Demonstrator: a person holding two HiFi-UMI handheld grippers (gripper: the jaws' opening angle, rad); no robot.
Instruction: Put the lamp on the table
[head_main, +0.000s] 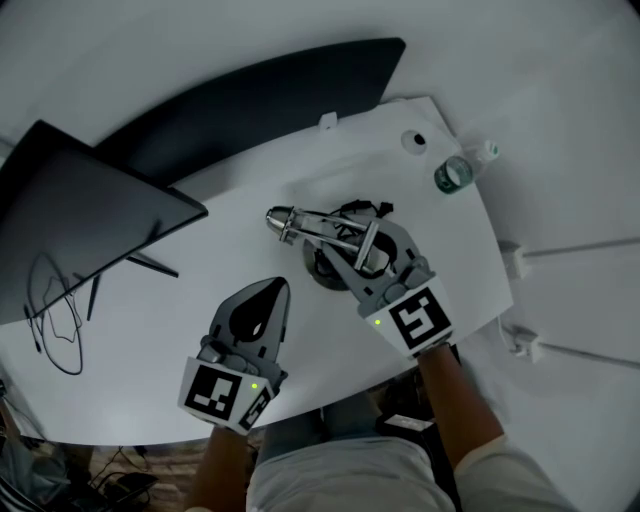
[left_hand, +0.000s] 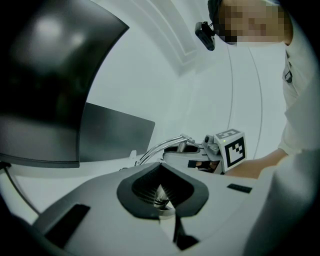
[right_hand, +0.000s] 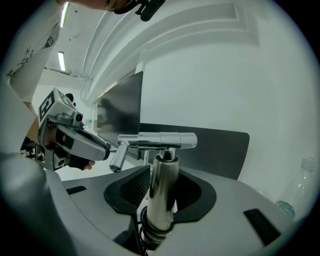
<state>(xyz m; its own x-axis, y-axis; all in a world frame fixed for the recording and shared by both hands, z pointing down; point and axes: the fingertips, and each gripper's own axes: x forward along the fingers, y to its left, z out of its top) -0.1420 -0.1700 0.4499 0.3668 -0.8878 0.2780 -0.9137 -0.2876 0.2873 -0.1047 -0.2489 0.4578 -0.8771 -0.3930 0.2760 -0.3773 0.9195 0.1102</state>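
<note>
The lamp (head_main: 320, 228) stands on the white table (head_main: 230, 190), with a dark round base and a chrome arm that ends in a small head at the left. My right gripper (head_main: 365, 245) is open around its upright post (right_hand: 162, 190), which stands between the pads without being pinched. From the post's top a chrome crossbar (right_hand: 160, 141) runs sideways. My left gripper (head_main: 272, 290) hovers just left of the lamp's base, jaws shut and empty. In the left gripper view the lamp's curved arm (left_hand: 160, 146) shows ahead, beside the right gripper's marker cube (left_hand: 232, 149).
A dark monitor (head_main: 80, 220) stands at the table's left, with thin cables (head_main: 55, 300) below it. A long black curved panel (head_main: 270, 95) runs behind the table. A water bottle (head_main: 460, 170) and a small white round item (head_main: 413, 140) sit at the far right corner.
</note>
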